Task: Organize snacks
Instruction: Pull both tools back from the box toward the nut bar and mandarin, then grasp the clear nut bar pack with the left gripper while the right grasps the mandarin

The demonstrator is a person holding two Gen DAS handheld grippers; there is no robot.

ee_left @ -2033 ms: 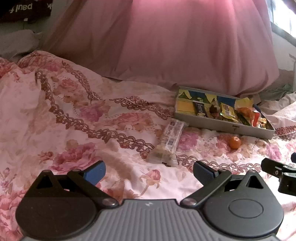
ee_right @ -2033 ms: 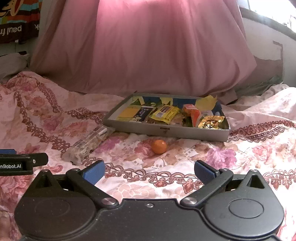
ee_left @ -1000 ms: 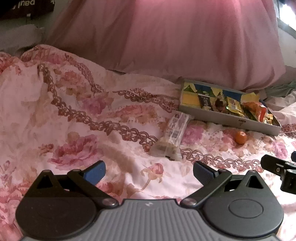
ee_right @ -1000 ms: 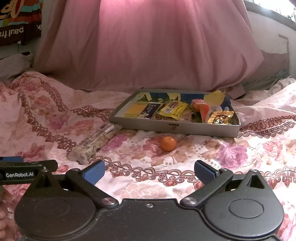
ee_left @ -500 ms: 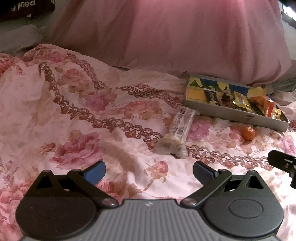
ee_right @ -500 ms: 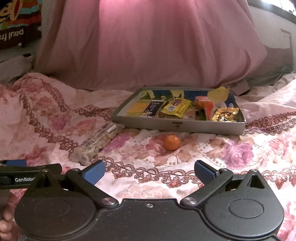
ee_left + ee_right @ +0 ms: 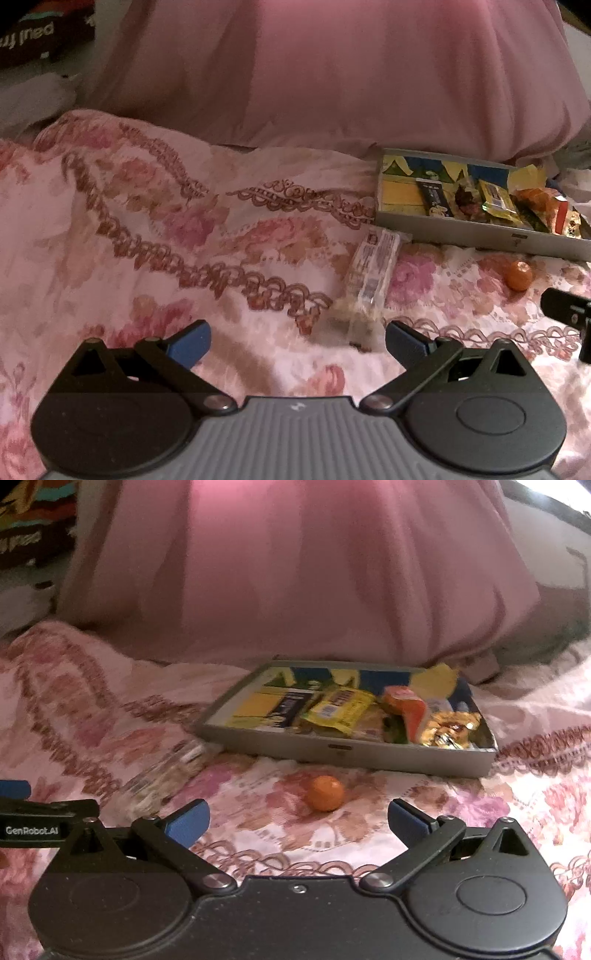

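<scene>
A grey tray (image 7: 480, 240) (image 7: 369, 755) holding several wrapped snacks sits on the floral bedspread. A clear-wrapped snack bar (image 7: 371, 273) (image 7: 162, 775) lies left of the tray. A small orange ball (image 7: 519, 275) (image 7: 325, 793) lies in front of the tray. My left gripper (image 7: 297, 343) is open and empty, low over the bedspread, with the bar just ahead and to its right. My right gripper (image 7: 297, 823) is open and empty, with the orange ball just ahead between its fingers' line.
A big pink pillow (image 7: 332, 74) (image 7: 295, 572) rises behind the tray. The right gripper's edge shows at the right of the left wrist view (image 7: 565, 310); the left gripper's edge shows at the left of the right wrist view (image 7: 37, 827). A dark printed bag (image 7: 33, 37) lies far left.
Both grippers have moved forward and lower toward the snack bar and the orange ball, which now look larger and closer. Both stay open.
</scene>
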